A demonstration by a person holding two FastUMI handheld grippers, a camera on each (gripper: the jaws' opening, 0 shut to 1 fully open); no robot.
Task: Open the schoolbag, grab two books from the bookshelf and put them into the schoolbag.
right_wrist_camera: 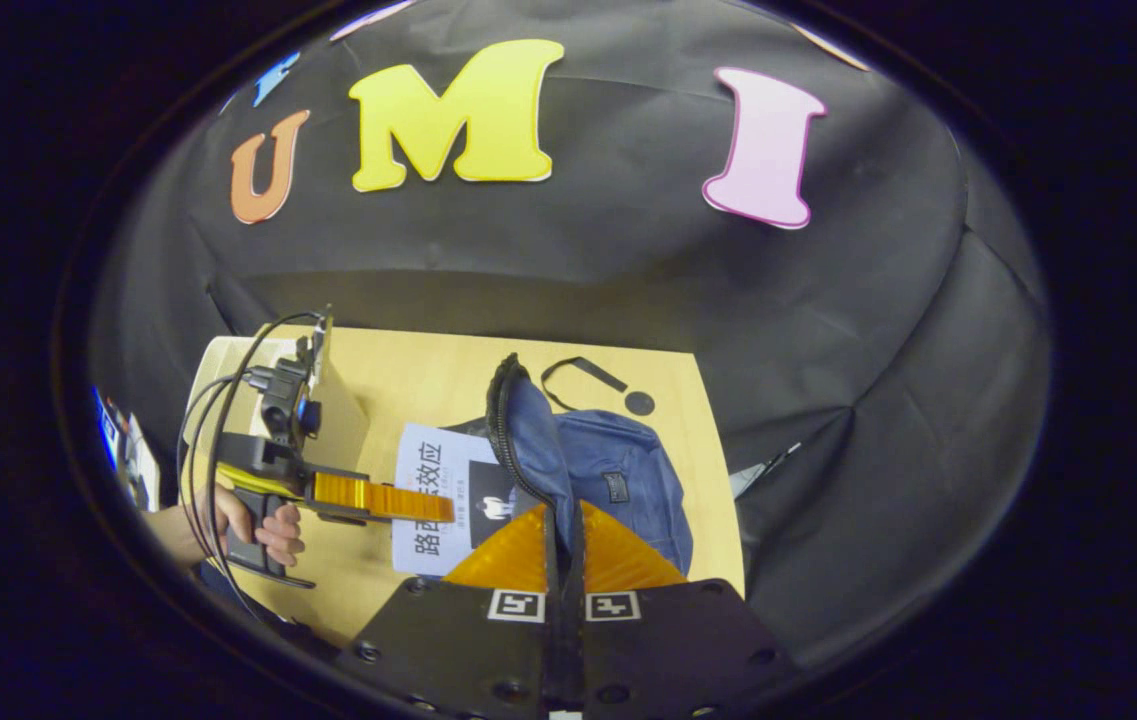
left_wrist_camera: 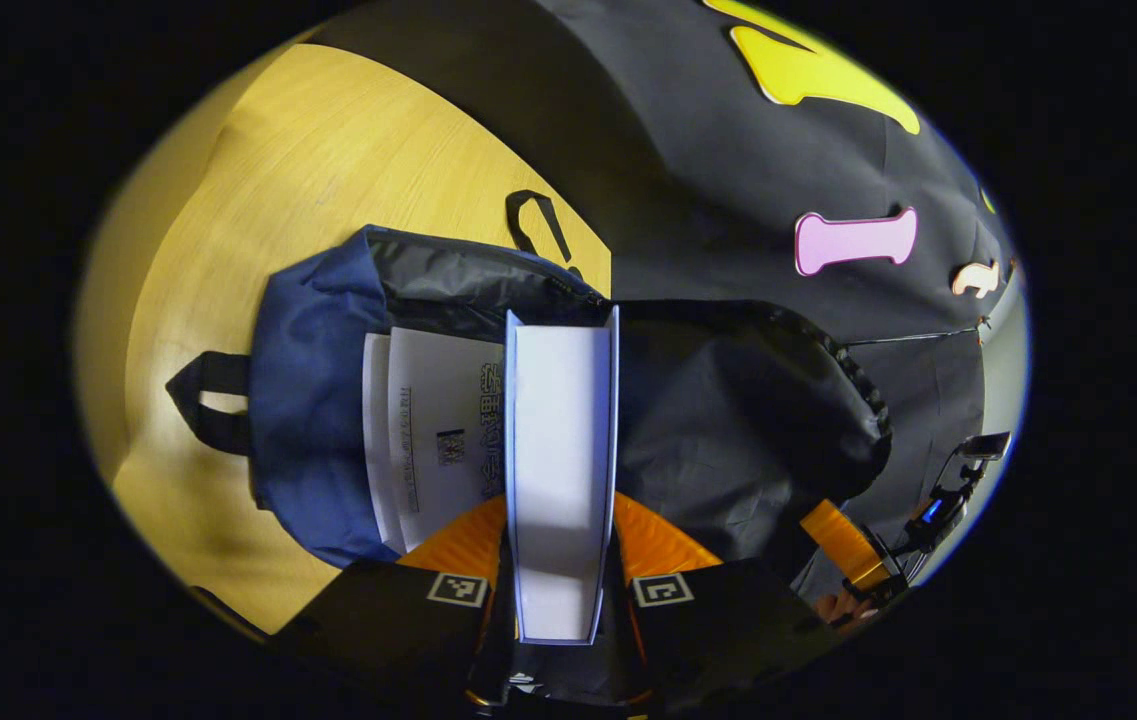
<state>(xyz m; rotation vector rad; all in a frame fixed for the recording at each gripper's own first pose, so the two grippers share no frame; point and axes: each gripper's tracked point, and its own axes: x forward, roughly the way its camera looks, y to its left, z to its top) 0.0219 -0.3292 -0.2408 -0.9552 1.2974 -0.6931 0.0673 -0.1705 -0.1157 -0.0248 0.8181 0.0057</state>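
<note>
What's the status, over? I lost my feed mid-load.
Left gripper shut on second book, at the schoolbag mouth. Right gripper pinching bag flap open. First book inside. Nothing blocking.

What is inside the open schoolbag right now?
One white book already lies inside the blue schoolbag. The left gripper holds a second book edge-on at the opening. The black lining hides anything deeper.
</note>
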